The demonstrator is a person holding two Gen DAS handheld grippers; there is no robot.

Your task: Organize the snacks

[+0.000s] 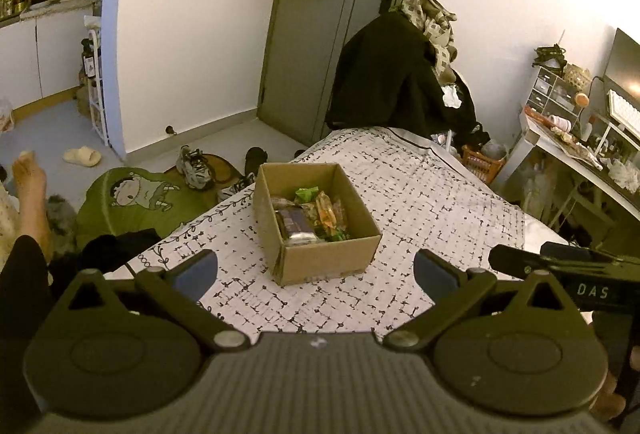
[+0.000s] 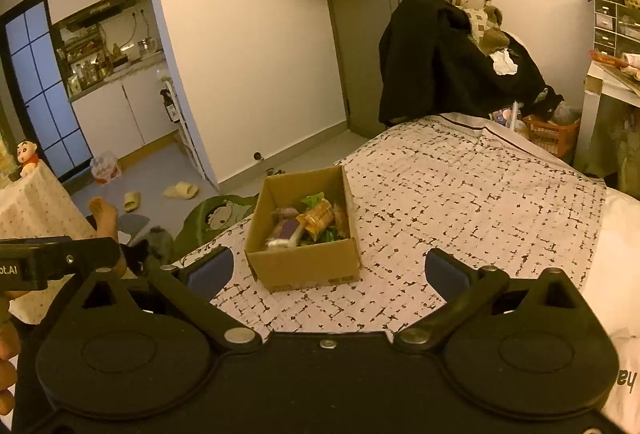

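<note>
Hand-held grippers (image 1: 316, 274) (image 2: 328, 270) level, jaws spread, empty, facing snack box (image 1: 316, 222)

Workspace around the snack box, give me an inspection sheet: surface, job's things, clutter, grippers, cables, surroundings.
Surface: patterned white cloth over the table, flat, bare around the box.
Job's things: open cardboard box on the cloth; wrapped snacks piled inside, purple, orange and green packs. No snacks seen outside it.
Clutter: nothing seen on the cloth besides the box.
Grippers: left gripper open, empty, short of the box; right gripper open, empty, short of the box.
Cables: a cord at the desk; none on the cloth.
Surroundings: clothes heaped on a chair beyond the table, shoes and slippers on the floor, green cushion, door.
</note>
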